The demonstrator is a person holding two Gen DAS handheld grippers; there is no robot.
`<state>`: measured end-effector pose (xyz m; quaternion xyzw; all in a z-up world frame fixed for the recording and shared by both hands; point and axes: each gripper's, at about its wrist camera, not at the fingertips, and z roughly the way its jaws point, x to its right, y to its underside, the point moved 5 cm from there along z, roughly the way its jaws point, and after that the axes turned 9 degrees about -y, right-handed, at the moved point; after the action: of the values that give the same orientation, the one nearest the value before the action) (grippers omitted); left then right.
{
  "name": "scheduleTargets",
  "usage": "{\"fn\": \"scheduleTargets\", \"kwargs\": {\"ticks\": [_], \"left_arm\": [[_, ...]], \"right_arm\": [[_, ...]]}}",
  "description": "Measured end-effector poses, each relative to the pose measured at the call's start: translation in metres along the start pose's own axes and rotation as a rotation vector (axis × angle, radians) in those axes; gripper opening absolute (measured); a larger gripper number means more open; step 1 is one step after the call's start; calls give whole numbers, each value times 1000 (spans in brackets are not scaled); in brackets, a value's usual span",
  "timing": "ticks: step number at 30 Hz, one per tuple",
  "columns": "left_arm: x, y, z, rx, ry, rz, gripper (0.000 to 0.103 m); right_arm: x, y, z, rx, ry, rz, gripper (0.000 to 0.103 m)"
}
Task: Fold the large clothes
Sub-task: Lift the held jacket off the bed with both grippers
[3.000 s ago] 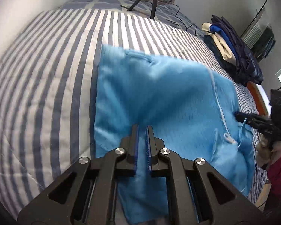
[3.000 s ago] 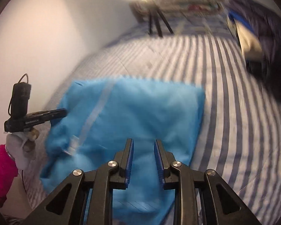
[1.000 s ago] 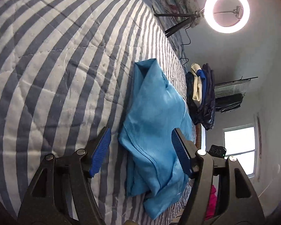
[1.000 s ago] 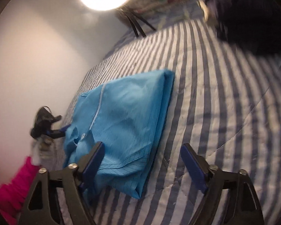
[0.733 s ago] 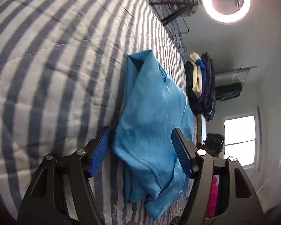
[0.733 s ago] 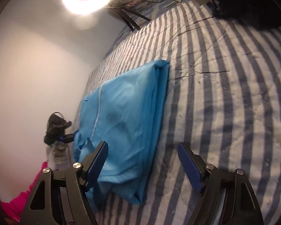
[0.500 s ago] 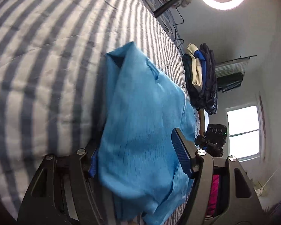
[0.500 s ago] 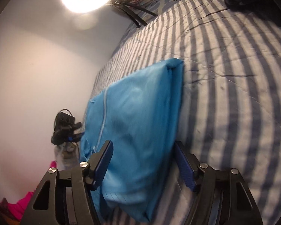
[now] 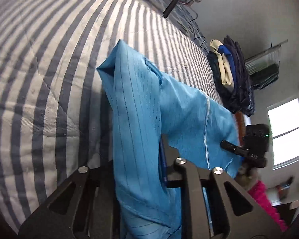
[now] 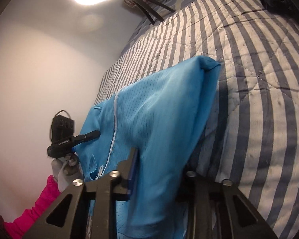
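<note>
Blue fabric now fills the space between the jaws of both grippers. A second ago each pair of jaws stood wide apart just short of the folded blue garment (image 9: 141,107), which lay flat on the striped bed (image 9: 39,75). Now the left gripper (image 9: 137,171) and the right gripper (image 10: 159,171) have each closed on a near edge of it, one at each side. The near end is raised off the quilt and drapes over the jaws, while the far folded end still rests on the bed. A white zipper line (image 10: 113,127) runs down the lifted cloth. Seen from the left wrist, a stack of folded clothes (image 9: 231,79) sits well apart at the bed's far side. This looks like the start of another fold, carrying the near end towards the far end.
</note>
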<state>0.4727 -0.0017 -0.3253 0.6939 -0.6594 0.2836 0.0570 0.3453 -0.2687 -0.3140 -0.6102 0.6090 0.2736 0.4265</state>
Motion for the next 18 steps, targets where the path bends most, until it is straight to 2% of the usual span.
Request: {"fn": "scheduleTargets", "kwargs": {"ticks": [4,11,18], "left_arm": [[19,3,-12,31,-43,42,6],[43,12,-40,69,-50,69,5],[70,16,-72,107,-17,84,4]], "right_arm": [[-24,2,-1,-12,89,-58,8],[-73,7,-10,-16,204,-167,4],[-113,6,-45,7,297,-278,4]]}}
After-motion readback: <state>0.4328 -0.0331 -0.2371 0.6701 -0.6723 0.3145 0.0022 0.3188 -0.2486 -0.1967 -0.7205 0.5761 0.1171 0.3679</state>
